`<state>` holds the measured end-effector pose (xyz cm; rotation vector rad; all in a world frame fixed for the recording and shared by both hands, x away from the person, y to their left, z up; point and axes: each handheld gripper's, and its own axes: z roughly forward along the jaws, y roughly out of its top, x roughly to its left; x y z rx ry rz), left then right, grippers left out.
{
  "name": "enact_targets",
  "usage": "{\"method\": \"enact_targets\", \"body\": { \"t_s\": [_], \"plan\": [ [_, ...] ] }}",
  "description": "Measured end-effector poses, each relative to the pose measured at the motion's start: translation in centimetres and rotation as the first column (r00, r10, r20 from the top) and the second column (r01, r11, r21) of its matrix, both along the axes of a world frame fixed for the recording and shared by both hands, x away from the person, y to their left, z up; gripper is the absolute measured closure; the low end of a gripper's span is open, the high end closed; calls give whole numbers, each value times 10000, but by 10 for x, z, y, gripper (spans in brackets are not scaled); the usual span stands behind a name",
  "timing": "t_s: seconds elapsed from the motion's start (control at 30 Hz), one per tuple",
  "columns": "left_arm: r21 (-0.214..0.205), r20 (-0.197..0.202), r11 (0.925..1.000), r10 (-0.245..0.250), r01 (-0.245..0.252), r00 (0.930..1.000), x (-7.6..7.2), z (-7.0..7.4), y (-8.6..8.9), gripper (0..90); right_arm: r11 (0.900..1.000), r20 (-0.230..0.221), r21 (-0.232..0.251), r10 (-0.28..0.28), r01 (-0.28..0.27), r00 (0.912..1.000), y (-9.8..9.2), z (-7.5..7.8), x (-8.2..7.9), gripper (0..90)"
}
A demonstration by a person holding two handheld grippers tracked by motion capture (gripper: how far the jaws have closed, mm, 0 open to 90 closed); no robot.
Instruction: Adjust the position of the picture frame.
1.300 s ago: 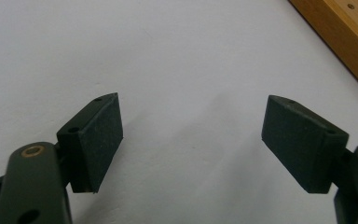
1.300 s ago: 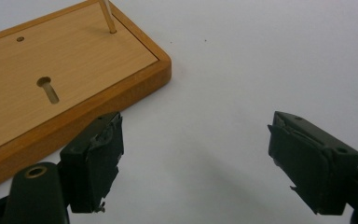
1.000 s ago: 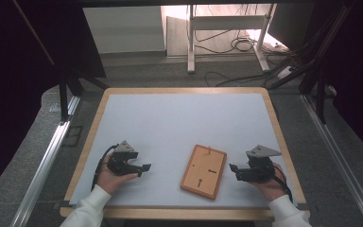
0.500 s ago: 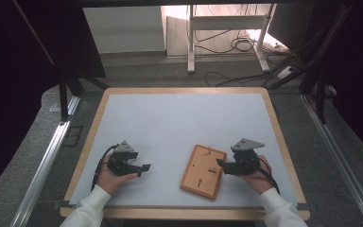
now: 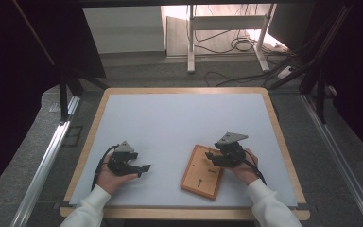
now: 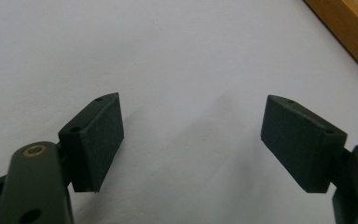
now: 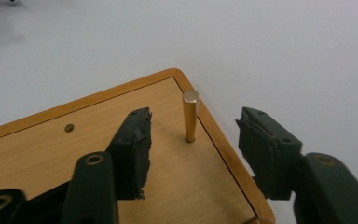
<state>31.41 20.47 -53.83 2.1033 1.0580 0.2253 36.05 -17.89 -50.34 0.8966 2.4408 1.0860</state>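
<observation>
A wooden board [image 5: 196,177] lies flat near the table's front edge, right of centre. A short brass peg [image 7: 189,116] stands upright in it close to one corner. My right gripper [image 5: 211,158] hovers over the board's right part. In the right gripper view its jaws [image 7: 195,122] stand either side of the peg with gaps on both sides. They have just been closing, and the pads do not touch the peg. My left gripper [image 5: 144,168] rests on the white tabletop left of the board. It is open [image 6: 192,98] with nothing between its pads.
The white table [image 5: 179,118] has a raised wooden rim. A small hole [image 7: 69,127] shows in the board's face. The board's edge [image 6: 349,28] lies ahead of the left gripper. Metal rails [image 5: 42,165] run along both sides, and cables [image 5: 236,45] lie on the floor beyond.
My right gripper has moved left from beside the board to over its right part, and its jaws have narrowed. The left hand has not moved.
</observation>
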Motion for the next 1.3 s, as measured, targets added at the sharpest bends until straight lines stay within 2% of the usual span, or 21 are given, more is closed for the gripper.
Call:
{"method": "enact_targets", "body": {
  "t_s": [0.13, 0.37, 0.5, 0.67, 0.77, 0.9, 1.3],
  "plan": [
    [-5, -26, 10000, 1, -1, 10000, 1, -1, 1, 215, 9999, -103, -114, -22, 20, 9999, 5, 0, 5, 560],
    [-18, 8, 10000, -11, 11, 10000, 0, 0, 1, 215, 9998, -306, 56, 180, -179, 9994, 7, -3, 8, 693],
    [-49, 37, 10000, -49, 50, 10000, 0, 0, 1, 215, 9999, -148, 2, 170, -170, 9997, 9, -7, 10, 831],
    [-90, 58, 9998, -164, 164, 9998, 0, 0, 1, 214, 9999, -160, 52, 130, -130, 9998, 9, -6, 10, 843],
    [-88, 74, 9998, -162, 163, 9998, 0, 0, 1, 214, 9995, -214, 295, 64, -58, 9998, 10, -5, 10, 843],
    [-101, 89, 9999, -104, 105, 9999, 0, 0, 2, 214, 9996, -205, 268, 77, -71, 9998, 16, -1, 8, 844],
    [-135, 155, 9998, -111, 114, 9998, 0, 1, 3, 212, 9973, -241, 648, 366, -350, 9990, 30, 11, 4, 846]
  ]
}}
